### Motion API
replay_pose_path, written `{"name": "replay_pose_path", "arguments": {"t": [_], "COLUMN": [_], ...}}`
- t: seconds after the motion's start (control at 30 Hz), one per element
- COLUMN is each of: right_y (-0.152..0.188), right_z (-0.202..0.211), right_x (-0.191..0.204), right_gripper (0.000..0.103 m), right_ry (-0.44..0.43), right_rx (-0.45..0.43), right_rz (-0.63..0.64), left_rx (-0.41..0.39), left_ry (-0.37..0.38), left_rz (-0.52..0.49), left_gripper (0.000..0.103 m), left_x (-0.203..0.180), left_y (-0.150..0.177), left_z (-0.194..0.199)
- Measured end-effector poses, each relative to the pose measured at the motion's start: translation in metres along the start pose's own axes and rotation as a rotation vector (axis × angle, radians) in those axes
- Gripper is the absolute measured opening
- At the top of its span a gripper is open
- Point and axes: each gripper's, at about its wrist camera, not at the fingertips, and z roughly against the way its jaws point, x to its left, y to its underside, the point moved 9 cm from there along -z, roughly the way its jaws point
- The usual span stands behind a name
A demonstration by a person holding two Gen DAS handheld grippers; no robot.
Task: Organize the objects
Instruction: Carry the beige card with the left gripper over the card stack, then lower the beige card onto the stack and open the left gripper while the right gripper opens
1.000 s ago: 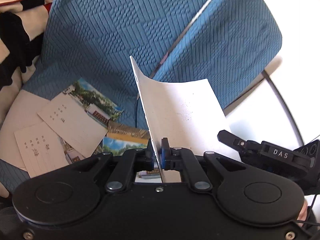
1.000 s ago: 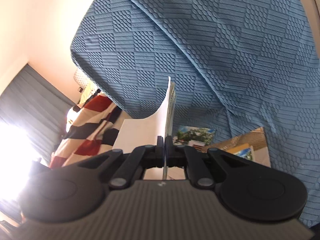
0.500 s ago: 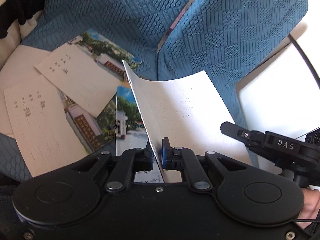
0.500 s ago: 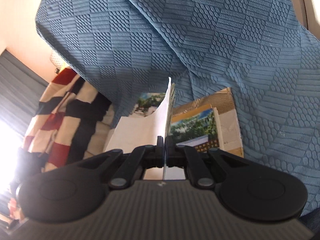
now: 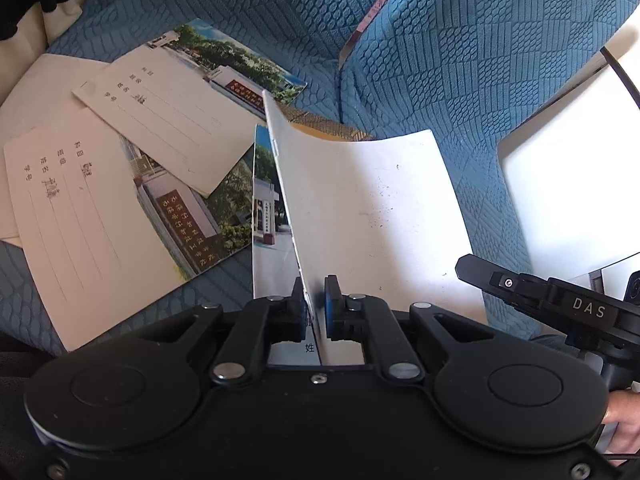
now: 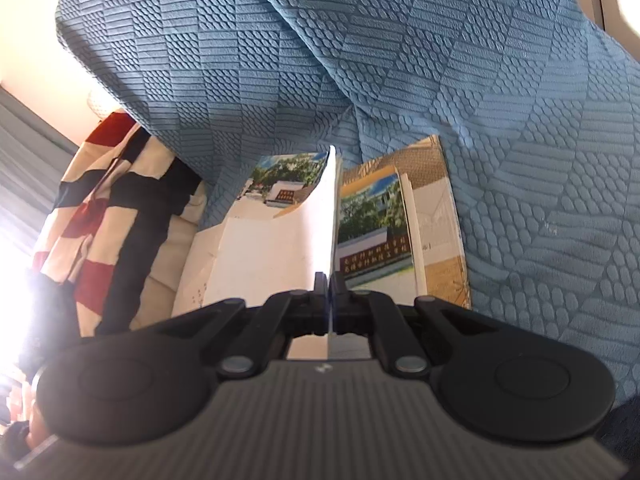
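We see a sofa (image 5: 460,80) in a blue quilted cover. On its seat lie several notebooks (image 5: 168,108), overlapping, at the left and middle: some show lined name labels, others photo covers. A striped red, black and cream cloth (image 6: 104,200) lies at the far left.

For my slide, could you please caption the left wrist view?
Left claw shut on a bowed white booklet above notebooks scattered on blue sofa.
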Motion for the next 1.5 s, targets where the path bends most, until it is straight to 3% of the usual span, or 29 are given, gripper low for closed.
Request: {"name": "replay_pose_path", "arguments": {"t": [0.33, 0.43, 0.6, 0.7, 1.03, 1.5], "right_y": [0.010, 0.014, 0.012, 0.005, -0.019, -0.013], "right_z": [0.006, 0.004, 0.009, 0.015, 0.050, 0.111], "right_x": [-0.002, -0.010, -0.016, -0.015, 0.015, 0.110], "right_gripper": [0.003, 0.003, 0.008, 0.009, 0.009, 0.009], "right_ry": [-0.008, 0.028, 0.095, 0.105, 0.196, 0.034], "right_rx": [0.011, 0.020, 0.011, 0.006, -0.065, -0.193], "right_rz": [0.016, 0.018, 0.044, 0.041, 0.161, 0.271], "left_rx": [0.022, 0.024, 0.011, -0.005, -0.143, -0.374], "left_ry": [0.033, 0.043, 0.048, 0.021, -0.015, -0.063], "left_rz": [-0.001, 0.006, -0.017, -0.036, -0.096, -0.109], "left_gripper": [0.007, 0.010, 0.038, 0.042, 0.046, 0.045], "left_x": [-0.001, 0.000, -0.002, -0.002, -0.020, -0.049], "left_y": [0.005, 0.004, 0.002, 0.000, -0.019, -0.025], "left_z": [-0.006, -0.006, 0.003, 0.014, 0.080, 0.191]}}
